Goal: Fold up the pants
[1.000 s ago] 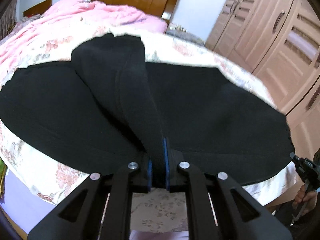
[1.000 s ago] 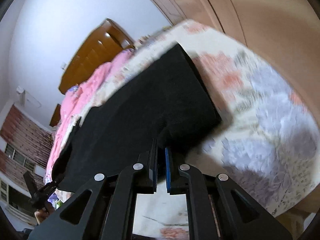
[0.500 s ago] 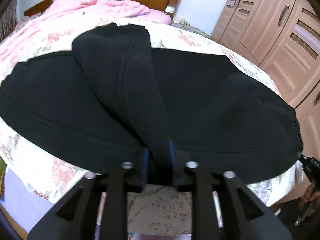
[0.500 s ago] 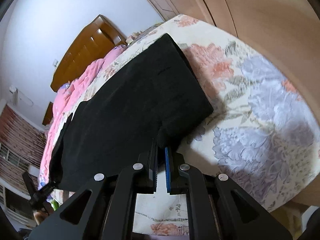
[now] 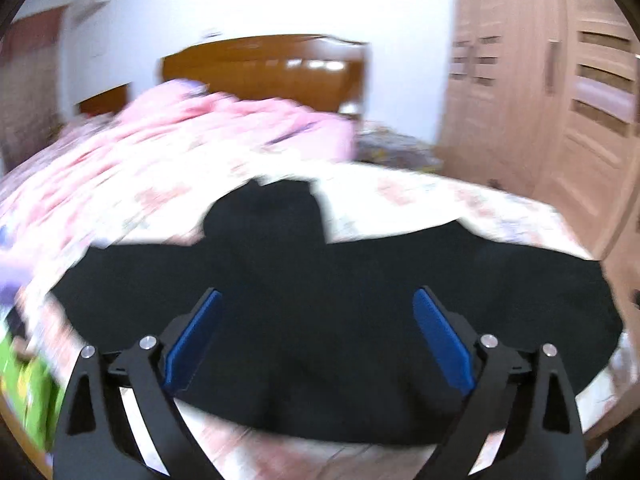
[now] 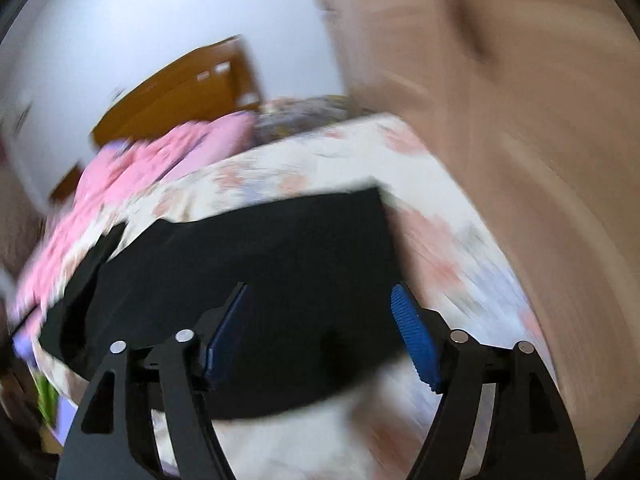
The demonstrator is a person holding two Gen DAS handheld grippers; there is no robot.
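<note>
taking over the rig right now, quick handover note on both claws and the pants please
Left claw: open, holding nothing, above the black pants.
Right claw: open, holding nothing, over the right end of the pants.
Pants: lying along the near edge of the floral bedsheet, with one part sticking out toward the pink quilt; both views are motion-blurred.
Done: both claws have let go of the cloth they were pinching half a second ago.
Left: probably flatten that part, then fold end over end.

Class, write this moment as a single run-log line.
left tool: open, empty | right tool: open, empty | black pants: lying on bed | views: blurred
</note>
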